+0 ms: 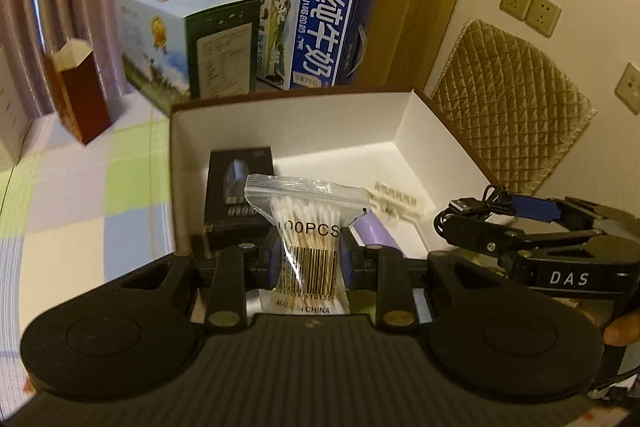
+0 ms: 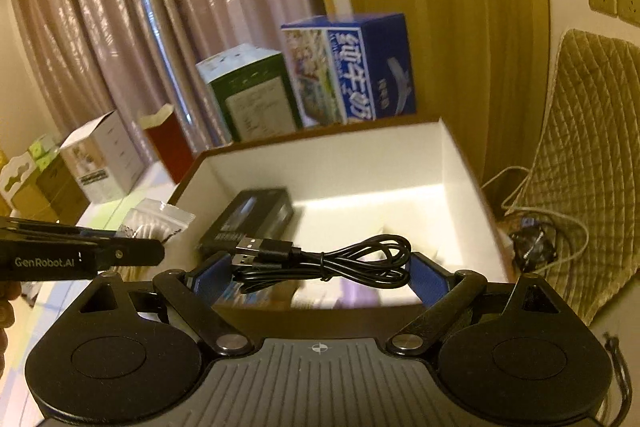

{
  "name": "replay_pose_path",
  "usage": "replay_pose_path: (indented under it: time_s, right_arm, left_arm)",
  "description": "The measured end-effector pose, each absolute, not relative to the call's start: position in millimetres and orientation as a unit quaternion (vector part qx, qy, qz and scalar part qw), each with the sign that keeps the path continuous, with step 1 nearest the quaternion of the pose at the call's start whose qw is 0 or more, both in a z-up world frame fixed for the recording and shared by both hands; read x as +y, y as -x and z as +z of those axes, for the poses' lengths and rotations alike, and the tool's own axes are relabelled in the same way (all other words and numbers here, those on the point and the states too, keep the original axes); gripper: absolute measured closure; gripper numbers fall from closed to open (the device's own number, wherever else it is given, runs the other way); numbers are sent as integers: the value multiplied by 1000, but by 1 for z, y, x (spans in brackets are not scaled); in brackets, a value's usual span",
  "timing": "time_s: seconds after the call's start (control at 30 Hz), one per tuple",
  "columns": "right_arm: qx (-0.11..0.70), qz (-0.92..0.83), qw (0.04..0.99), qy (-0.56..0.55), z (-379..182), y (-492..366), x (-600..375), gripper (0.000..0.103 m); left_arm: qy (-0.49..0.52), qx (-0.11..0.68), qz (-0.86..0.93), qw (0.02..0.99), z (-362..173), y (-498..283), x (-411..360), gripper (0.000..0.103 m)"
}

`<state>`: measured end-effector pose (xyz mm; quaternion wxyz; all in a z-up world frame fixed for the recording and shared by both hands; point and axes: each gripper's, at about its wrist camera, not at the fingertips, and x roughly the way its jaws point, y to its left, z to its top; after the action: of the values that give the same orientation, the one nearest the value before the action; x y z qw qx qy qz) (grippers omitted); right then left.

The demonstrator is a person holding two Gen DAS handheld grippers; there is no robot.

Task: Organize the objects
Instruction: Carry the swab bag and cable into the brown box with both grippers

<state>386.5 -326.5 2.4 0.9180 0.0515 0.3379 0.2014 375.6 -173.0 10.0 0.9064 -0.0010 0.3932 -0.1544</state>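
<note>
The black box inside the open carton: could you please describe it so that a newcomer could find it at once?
Start at the white-lined open carton on the checked tablecloth, in front of the blue milk carton. Against its left inner wall lies the black box. It is the only dark, rigid pack there; beside it are a lilac cylinder and a small white item.

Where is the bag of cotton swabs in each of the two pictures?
Left wrist view: the bag of cotton swabs stands upright at bottom centre, pinched by the left gripper.
Right wrist view: the same bag shows at the left edge, only partly seen, behind the other gripper's black arm.
Shared landmark: the open white box, with the blue milk carton behind it.
</note>
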Motion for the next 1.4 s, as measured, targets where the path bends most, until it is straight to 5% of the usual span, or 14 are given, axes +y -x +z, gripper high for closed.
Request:
replay_pose_path:
  time_s: [0.87,0.97,1.1,1.4]
  right_arm:
    - [382,193,904,6,-36,-526,-326,13]
    - [384,193,903,10,-38,-533,-325,13]
    - [387,194,901,17,-41,-539,-322,13]
    - [385,190,903,22,-46,-555,-316,13]
  left_arm:
    - [-31,444,-147,883,-46,-526,-237,78]
    - [-33,446,-143,883,-52,-534,-237,74]
    - [-44,448,-136,883,-58,-538,-234,53]
    - [-50,459,-125,878,-66,-538,-219,39]
